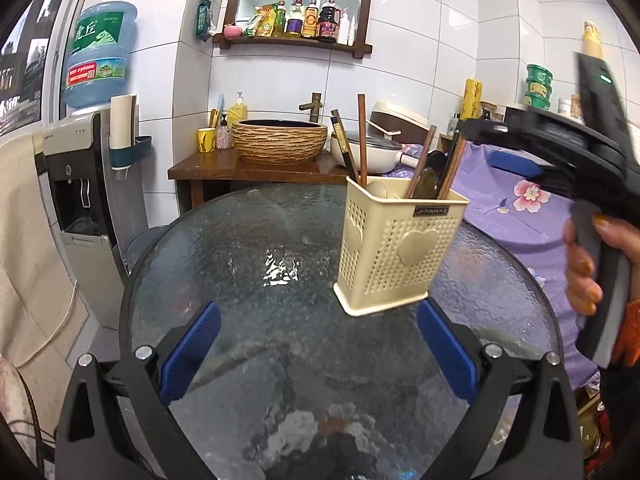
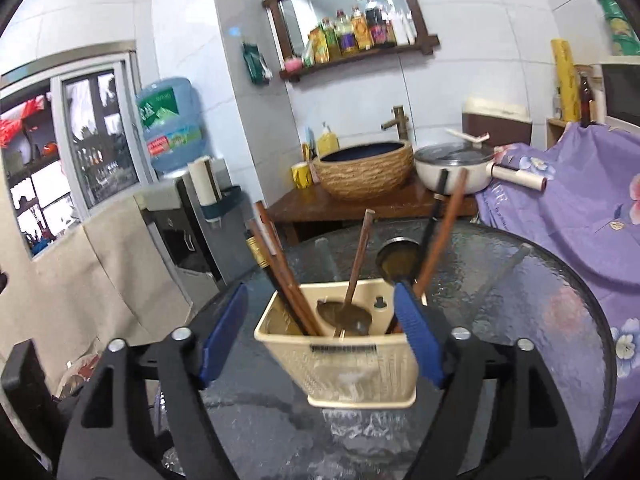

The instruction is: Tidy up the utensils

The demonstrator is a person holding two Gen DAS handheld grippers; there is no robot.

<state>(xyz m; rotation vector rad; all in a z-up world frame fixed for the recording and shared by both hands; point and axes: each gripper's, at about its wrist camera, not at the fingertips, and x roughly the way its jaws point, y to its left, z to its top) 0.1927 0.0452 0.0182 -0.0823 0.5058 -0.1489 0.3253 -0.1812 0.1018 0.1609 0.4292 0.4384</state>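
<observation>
A cream perforated utensil holder (image 1: 394, 244) stands upright on the round glass table (image 1: 248, 248). It holds brown chopsticks (image 1: 362, 140) and dark spoons (image 1: 430, 176). My left gripper (image 1: 318, 352) is open and empty, low over the table just in front of the holder. My right gripper (image 2: 320, 332) is open and empty, above and in front of the holder (image 2: 344, 356), its jaws on either side of the holder's near rim without touching. Chopsticks (image 2: 280, 268) and spoons (image 2: 396, 260) stick up between them. The right gripper's body shows in the left wrist view (image 1: 568, 152), beside the holder.
Behind the table is a wooden stand (image 1: 248, 168) with a woven basin (image 1: 280, 140), a white pot (image 2: 452, 164) and a yellow cup (image 1: 207, 139). A water dispenser (image 1: 86, 184) stands at left. A purple floral cloth (image 2: 568, 208) covers furniture at right.
</observation>
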